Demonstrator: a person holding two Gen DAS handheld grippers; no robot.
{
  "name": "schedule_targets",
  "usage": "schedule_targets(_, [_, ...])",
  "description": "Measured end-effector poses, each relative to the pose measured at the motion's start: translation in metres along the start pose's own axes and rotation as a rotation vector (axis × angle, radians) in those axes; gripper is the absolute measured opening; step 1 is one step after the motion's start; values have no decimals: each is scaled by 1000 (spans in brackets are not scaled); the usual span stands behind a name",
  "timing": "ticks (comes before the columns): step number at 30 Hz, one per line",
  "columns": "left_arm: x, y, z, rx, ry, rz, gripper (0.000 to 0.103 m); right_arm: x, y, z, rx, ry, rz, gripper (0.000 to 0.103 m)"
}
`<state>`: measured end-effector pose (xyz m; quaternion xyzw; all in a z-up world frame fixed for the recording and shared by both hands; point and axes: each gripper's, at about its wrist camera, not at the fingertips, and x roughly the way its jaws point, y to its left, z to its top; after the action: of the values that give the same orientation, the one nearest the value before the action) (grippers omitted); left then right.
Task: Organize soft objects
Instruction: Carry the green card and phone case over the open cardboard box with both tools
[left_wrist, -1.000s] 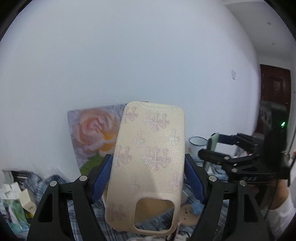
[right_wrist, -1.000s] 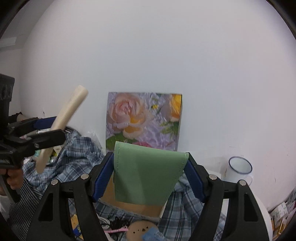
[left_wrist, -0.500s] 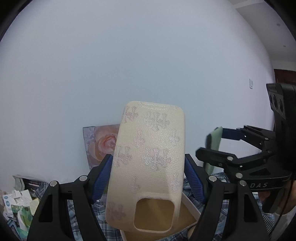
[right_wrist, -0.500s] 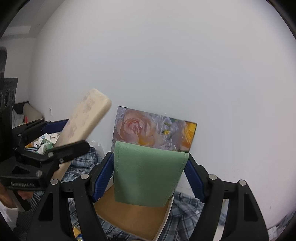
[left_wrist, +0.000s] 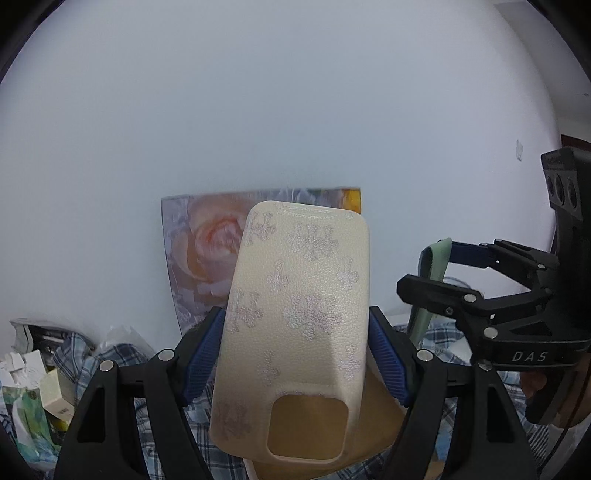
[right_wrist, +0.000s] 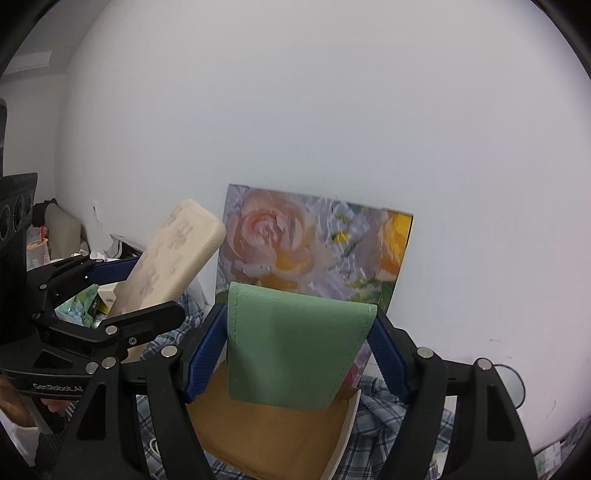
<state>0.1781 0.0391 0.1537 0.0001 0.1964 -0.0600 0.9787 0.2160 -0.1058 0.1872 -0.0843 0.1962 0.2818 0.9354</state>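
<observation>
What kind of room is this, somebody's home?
Probably a lived-in home room, not a lab: a rose picture leans on a bare white wall, a rumpled plaid cloth covers the surface, and small boxes and packets are piled at the side.

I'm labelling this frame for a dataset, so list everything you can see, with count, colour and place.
phone case: one, cream with pale flower pattern, clamped in the left gripper.
green pouch: one, clamped in the right gripper.
rose picture: one, pink and orange, leaning on the white wall.
brown box: one, open, below both grippers.
plaid cloth: blue and white, under the box.
small cartons: several, left edge.
left gripper: black, blue pads.
right gripper: same.
</observation>
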Motion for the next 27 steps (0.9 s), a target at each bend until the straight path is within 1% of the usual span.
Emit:
schedule_targets(4, [20, 3, -9, -5, 47, -3, 77, 13, -4, -9, 12, 28, 4, 73])
schedule_targets(7, [29, 3, -16, 2, 70, 6, 77, 24, -3, -16, 5, 56, -4, 73])
schedule_targets(11, [42, 5, -23, -10, 102, -4, 77, 34, -7, -25, 6, 84, -7, 73])
schedule_targets(17, [51, 4, -33, 8, 128, 28, 77, 50, -14, -38, 37, 133, 5, 73])
schedule_targets(19, [57, 6, -38, 0, 140, 26, 77, 57, -15, -43, 41, 154, 6, 73])
schedule_targets(22, [66, 6, -44, 9, 156, 41, 77, 66, -17, -49, 43, 183, 2, 73])
schedule_targets(27, [80, 7, -55, 0, 198, 30, 77, 76, -20, -59, 49, 230, -3, 73])
